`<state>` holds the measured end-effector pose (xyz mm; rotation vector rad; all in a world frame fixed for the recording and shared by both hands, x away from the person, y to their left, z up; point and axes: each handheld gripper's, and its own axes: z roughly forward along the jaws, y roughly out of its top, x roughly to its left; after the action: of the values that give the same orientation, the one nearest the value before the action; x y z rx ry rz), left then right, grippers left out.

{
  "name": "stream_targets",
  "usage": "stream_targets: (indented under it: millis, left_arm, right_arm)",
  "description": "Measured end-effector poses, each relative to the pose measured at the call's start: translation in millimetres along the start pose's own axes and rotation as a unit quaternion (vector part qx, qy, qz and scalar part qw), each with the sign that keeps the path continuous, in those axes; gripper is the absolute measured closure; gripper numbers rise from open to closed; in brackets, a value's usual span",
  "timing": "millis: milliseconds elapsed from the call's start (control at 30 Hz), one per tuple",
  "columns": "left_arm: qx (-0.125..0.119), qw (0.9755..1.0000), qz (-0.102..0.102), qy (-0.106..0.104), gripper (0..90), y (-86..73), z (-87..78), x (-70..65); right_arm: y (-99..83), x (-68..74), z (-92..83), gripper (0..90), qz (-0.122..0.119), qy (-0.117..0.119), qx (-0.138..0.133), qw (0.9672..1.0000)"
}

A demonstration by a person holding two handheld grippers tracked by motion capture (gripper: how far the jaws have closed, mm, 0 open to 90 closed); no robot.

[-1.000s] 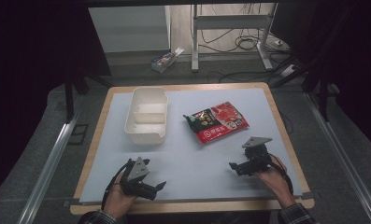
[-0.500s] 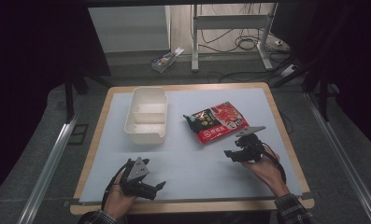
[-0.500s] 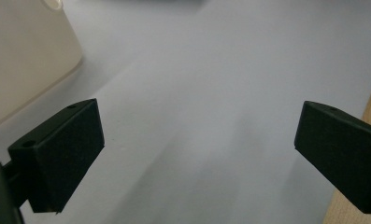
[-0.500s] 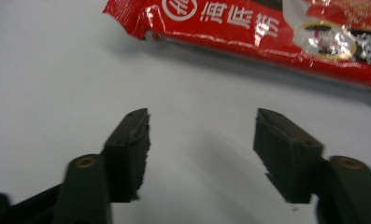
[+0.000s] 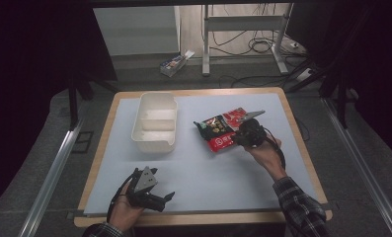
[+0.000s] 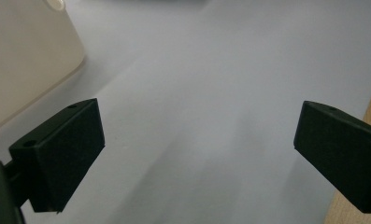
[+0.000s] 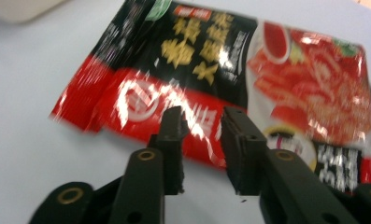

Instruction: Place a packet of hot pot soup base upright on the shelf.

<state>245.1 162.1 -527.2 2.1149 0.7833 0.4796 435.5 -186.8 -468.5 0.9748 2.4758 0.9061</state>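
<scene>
Right gripper (image 7: 199, 126), jaws just closing to a narrow gap, over the snack packet's (image 7: 230, 70) near edge, gripping nothing; left gripper (image 6: 197, 149) wide open, empty.

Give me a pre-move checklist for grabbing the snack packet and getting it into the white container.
1. Right tool lined up on the snack packet: ok, its tips sit over the packet's near edge.
2. Packet gripped: not ok, the jaws have just been closing, with a gap left and the packet beyond them, not pinched.
3. Packet flat on the table: ok.
4. White container ready: ok, upright, both compartments empty.
5. Path from packet to container: ok, bare table between.
6. Left tool out of the way: ok, open at the table's near edge.
</scene>
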Motion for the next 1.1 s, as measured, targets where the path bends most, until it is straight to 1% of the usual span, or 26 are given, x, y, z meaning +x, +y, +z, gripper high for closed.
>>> stream_targets:
  millis: [33,67,100,367,533,633,667,700,800,833,900,967,1067,1100]
  left_arm:
    - [0.0,1.0,0.0,0.0,1.7,0.0,0.0,0.0]
    - [0.0,1.0,0.0,0.0,1.8,0.0,0.0,0.0]
    - [0.001,1.0,0.001,0.0,1.8,-0.1,0.0,0.1]
    - [0.002,1.0,0.004,0.001,1.9,0.0,-0.4,0.3]
    - [0.0,1.0,0.001,0.001,2.0,-0.2,-0.3,0.2]
    - [-0.001,1.0,0.0,0.0,2.1,-0.4,-0.5,0.2]
    - [-0.001,1.0,0.0,0.0,2.1,-0.4,-0.5,0.2]
    - [-0.001,1.0,0.0,0.0,2.1,-0.5,-0.6,0.3]
    - [-0.002,1.0,-0.001,0.0,2.1,-0.5,-0.8,0.5]
    - [-0.002,1.0,-0.001,-0.001,2.2,-0.5,-0.8,0.4]
    - [-0.002,1.0,0.0,-0.001,2.2,-0.5,-0.8,0.3]
    - [-0.002,1.0,0.0,-0.001,2.2,-0.4,-0.9,0.2]
    - [-0.002,1.0,0.0,-0.001,2.2,-0.7,-1.1,0.4]
    - [-0.002,1.0,0.0,-0.001,2.3,-0.9,-1.2,0.7]
  right_arm:
    - [3.7,-2.4,3.0,72.1,0.002,-0.001,-0.002,1.0]
    - [3.7,-2.4,3.0,72.1,0.002,-0.001,-0.002,1.0]
    - [12.1,-7.4,9.5,75.8,0.004,-0.007,-0.004,1.0]
    - [39.2,-24.0,33.8,88.4,0.02,-0.026,-0.01,0.9994]
    - [56.8,-33.1,51.8,89.3,0.023,-0.043,-0.012,0.9987]
    - [64.9,-36.9,61.4,89.3,0.026,-0.049,-0.015,0.9983]
    - [64.9,-36.9,61.4,89.3,0.026,-0.049,-0.015,0.9983]
    - [70.8,-38.9,69.5,89.3,0.024,-0.063,-0.015,0.9976]
    - [76.9,-41.9,78.3,89.3,0.029,-0.069,-0.017,0.9971]
    - [78.8,-43.3,81.9,89.3,0.031,-0.073,-0.016,0.9968]
    - [81.4,-45.7,90.8,89.3,0.039,-0.071,-0.008,0.9967]
    - [81.9,-47.1,101.5,89.2,0.038,-0.077,0.005,0.9963]
    - [79.3,-48.0,116.8,89.1,0.042,-0.083,0.022,0.9954]
    - [77.6,-47.9,121.5,89.2,0.038,-0.087,0.026,0.9951]
